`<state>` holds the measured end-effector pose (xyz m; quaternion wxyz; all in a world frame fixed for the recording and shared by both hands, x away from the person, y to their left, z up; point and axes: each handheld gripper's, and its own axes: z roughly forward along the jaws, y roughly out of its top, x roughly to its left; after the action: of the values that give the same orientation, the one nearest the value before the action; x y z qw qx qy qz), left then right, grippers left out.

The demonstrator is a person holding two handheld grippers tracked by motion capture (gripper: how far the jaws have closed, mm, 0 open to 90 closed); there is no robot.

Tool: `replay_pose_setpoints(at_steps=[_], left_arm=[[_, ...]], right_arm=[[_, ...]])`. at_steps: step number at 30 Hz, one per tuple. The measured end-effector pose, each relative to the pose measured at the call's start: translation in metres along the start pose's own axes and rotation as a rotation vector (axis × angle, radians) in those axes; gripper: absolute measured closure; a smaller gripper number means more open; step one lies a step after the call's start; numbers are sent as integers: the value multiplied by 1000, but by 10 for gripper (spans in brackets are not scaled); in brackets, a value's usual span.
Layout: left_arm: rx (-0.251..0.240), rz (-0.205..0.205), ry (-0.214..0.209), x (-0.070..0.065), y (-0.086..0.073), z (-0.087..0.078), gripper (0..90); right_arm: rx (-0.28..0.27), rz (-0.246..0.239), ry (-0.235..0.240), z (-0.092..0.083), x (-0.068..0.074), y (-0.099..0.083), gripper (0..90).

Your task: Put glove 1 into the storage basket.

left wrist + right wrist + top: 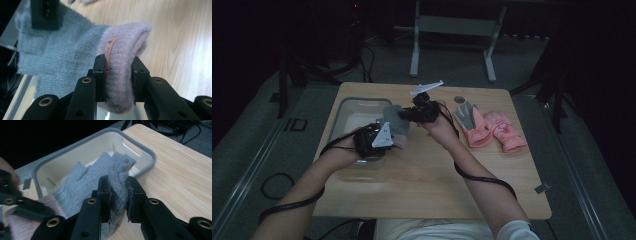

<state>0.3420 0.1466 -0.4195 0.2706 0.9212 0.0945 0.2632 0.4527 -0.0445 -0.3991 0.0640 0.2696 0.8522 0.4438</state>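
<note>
The grey glove (396, 121) hangs stretched between both grippers, above the table (422, 175) at the tub's (343, 107) right edge. The left gripper (117, 75) clamps its pink cuff (125, 50); the right gripper (118, 195) pinches the finger end. Two pink gloves (489, 127) lie well apart to the right.

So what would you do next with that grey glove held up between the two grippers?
Probably carry it right and lay it by the pink gloves. The left gripper pinches the grey glove's pink cuff and the right gripper its fingers, so it hangs above the tub.
</note>
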Motion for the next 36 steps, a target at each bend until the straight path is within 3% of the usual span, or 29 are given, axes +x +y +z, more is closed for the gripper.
replay_pose_setpoints(at_steps=[7,8,12,17,27,32,36], left_arm=[[34,-21,11,8,-24,-7,708],[42,-28,11,11,-33,-8,707],[55,-36,1,17,-47,-9,707],[65,-65,-55,29,-66,-4,705],[142,-33,-132,47,-88,21,704],[156,-52,-190,56,-93,38,701],[182,-22,-207,60,-92,48,700]], right_arm=[[6,-7,30,23,13,15,762],[17,-11,34,35,17,20,762],[25,-16,39,50,21,25,762],[50,-3,43,75,22,29,762],[95,53,29,118,11,20,760],[128,68,-1,130,4,12,757],[139,83,-3,133,-1,8,747]])
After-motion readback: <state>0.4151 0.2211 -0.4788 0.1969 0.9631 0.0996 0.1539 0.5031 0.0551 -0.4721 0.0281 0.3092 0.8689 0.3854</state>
